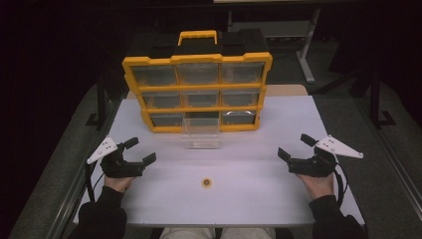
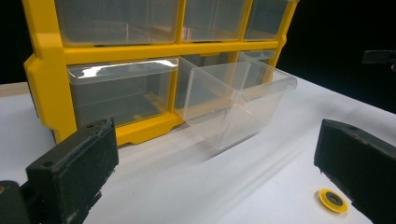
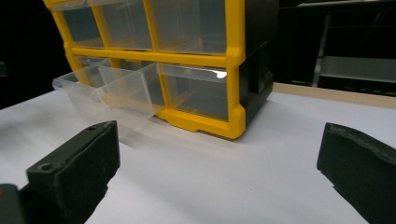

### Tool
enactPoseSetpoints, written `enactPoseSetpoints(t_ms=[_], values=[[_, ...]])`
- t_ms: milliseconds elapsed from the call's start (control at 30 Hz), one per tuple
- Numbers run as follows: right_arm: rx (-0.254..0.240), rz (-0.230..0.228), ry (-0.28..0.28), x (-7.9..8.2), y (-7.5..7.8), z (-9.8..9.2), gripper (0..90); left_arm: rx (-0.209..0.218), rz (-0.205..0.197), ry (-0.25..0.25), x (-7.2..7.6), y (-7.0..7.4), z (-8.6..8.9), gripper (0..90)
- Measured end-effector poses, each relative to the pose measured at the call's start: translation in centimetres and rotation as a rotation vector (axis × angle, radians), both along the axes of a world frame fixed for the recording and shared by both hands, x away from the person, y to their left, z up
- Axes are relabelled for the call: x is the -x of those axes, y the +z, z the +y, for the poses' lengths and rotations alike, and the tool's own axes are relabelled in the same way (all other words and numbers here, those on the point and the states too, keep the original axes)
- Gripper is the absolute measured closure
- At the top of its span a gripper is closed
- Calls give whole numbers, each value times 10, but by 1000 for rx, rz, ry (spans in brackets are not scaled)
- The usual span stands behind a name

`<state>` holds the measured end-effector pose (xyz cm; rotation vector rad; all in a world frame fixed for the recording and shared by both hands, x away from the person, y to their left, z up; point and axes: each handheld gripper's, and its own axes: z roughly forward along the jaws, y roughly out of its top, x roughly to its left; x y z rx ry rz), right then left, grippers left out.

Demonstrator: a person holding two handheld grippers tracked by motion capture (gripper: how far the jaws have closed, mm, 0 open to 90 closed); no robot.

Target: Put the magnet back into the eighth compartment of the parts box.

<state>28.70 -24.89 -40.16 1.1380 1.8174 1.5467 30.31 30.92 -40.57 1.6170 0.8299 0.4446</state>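
Standing at the far middle of the white table [image 1: 259, 199]: yellow organiser [image 1: 197, 93] with nine clear drawers; bottom-middle drawer [image 1: 201, 133] pulled out forward; small yellow disc [image 1: 206, 182] lying near the front edge. Left gripper [image 1: 142, 152] and right gripper [image 1: 292, 147] rest at either side, jaws apart, both empty.

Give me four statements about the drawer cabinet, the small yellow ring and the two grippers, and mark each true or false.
1. The bottom middle drawer of the cabinet is pulled out. True.
2. The yellow ring lies inside that drawer. False: it lies on the table, in front of it.
3. The left gripper is open. True.
4. The right gripper grips the cabinet's handle. False: it is open, holding nothing.
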Motion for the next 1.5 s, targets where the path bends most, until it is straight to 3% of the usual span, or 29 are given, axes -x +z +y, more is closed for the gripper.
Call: enactPoseSetpoints(t_ms=[400,667,800,933,1500], values=[[70,50,108,-2,-6,19,0,19,23,1,-2,-2,1,0],[65,62,114,-2,-6,21,0,17,25,20,-2,-3,4,0],[84,68,129,-3,-3,25,0,30,15,68,1,-2,8,0],[97,75,155,-4,2,33,0,43,23,78,0,-4,10,0],[138,126,267,-10,20,60,0,39,31,67,-2,-5,8,0]])
